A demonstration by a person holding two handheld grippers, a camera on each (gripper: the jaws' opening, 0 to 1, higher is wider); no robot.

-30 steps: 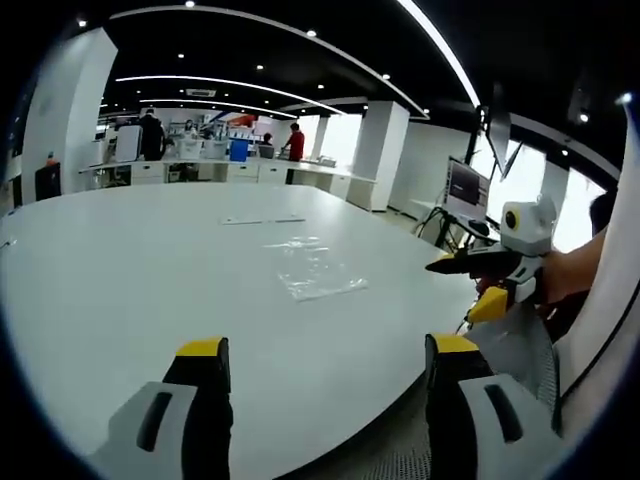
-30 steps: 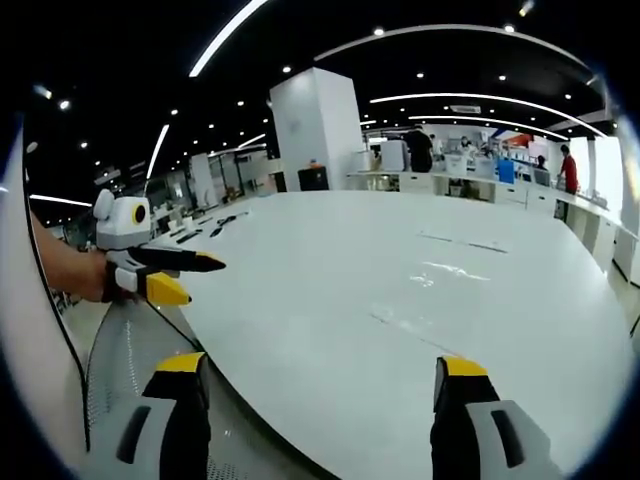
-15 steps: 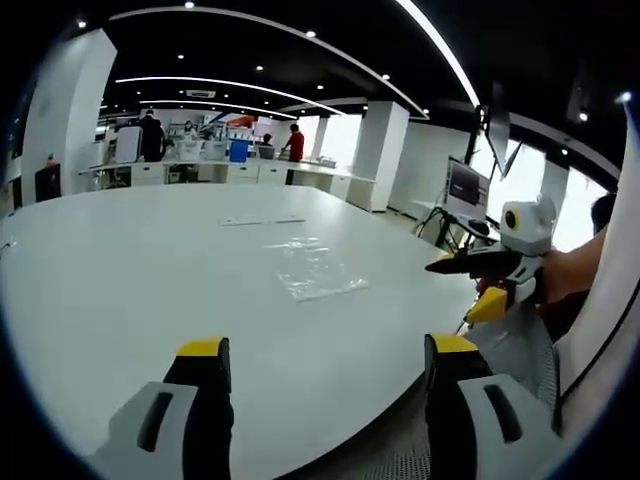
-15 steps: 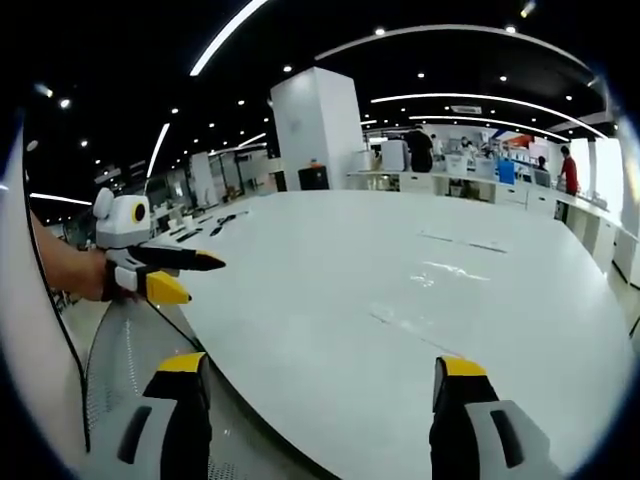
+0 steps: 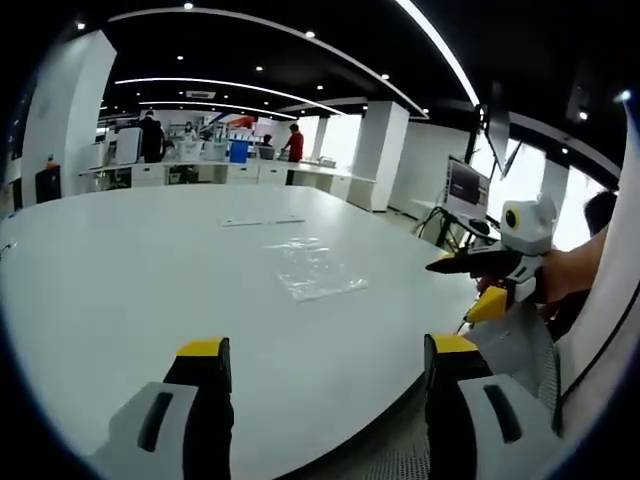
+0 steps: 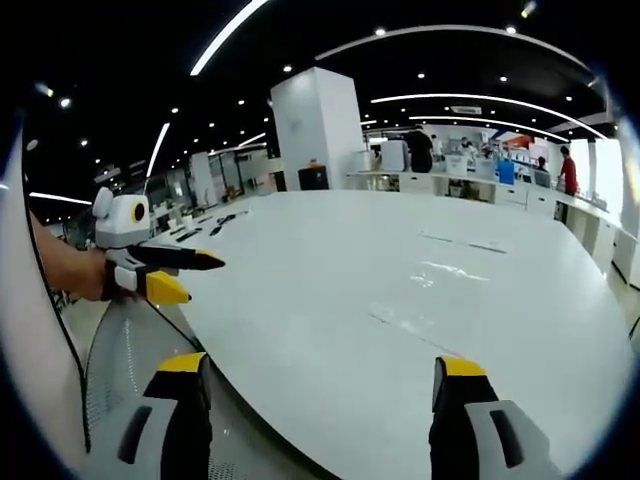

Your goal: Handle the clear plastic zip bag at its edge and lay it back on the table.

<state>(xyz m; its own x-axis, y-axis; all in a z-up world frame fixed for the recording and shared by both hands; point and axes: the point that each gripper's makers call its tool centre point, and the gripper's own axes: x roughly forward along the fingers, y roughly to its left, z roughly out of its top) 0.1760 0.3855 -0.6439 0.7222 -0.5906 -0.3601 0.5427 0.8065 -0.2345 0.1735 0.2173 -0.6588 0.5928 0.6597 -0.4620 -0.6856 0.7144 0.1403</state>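
Left gripper (image 5: 325, 360) at six o'clock in the left gripper view, jaws spread wide, holding nothing, poised over the white table (image 5: 130, 270). Clear zip bag (image 5: 312, 268) flat on the tabletop near centre, well apart from both. Right gripper (image 5: 480, 283) at three o'clock, yellow-tipped jaws parted, empty.

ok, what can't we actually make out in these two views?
- Zip bag, left gripper view: clear on the white table, zip edge not discernible.
- Zip bag, right gripper view: faint glints, outline lost.
- Flat strip beyond the bag: too small to identify.
- Items on the far counter: too small.
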